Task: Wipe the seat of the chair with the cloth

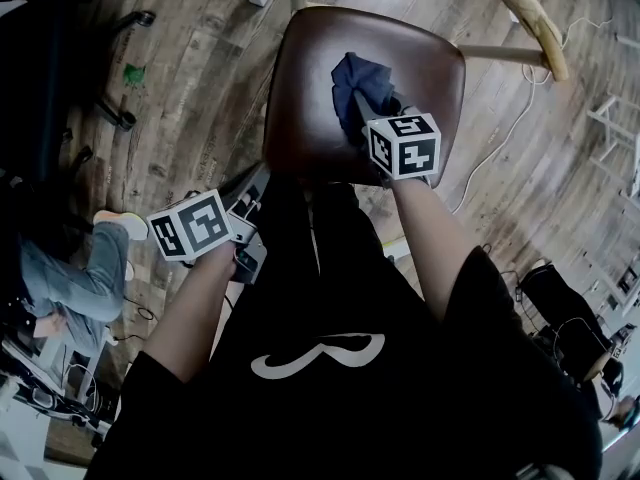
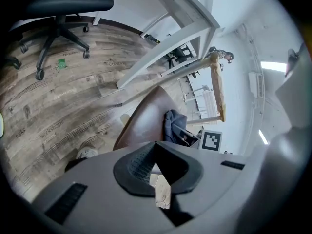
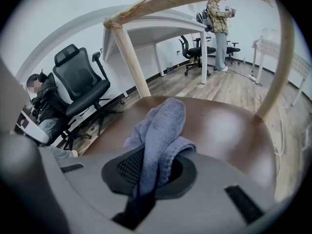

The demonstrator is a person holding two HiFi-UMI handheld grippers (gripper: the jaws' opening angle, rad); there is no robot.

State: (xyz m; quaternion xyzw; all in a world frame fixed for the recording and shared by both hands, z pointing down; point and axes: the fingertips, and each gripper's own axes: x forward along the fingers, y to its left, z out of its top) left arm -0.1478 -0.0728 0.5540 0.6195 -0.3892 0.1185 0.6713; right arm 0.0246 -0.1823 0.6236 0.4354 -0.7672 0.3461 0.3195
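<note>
- A bunched fold of the cloth [image 3: 163, 126] is being pinched between the closed jaws of the right hand-held gripper [image 3: 151, 172].
- The rest of the cloth is being carried ahead of the jaws, and it seems to be touching the middle of the brown chair seat [image 3: 229, 130].
- The left hand-held gripper [image 2: 158, 172] is being held off the seat's near edge, jaws together, with nothing between them.
- The cloth is being judged soft, light and limp, so it is likely to crumple when pushed. A thick fold is being judged the best hold.
- The seat is looking smooth and glossy, so easy sliding is being expected.
</note>
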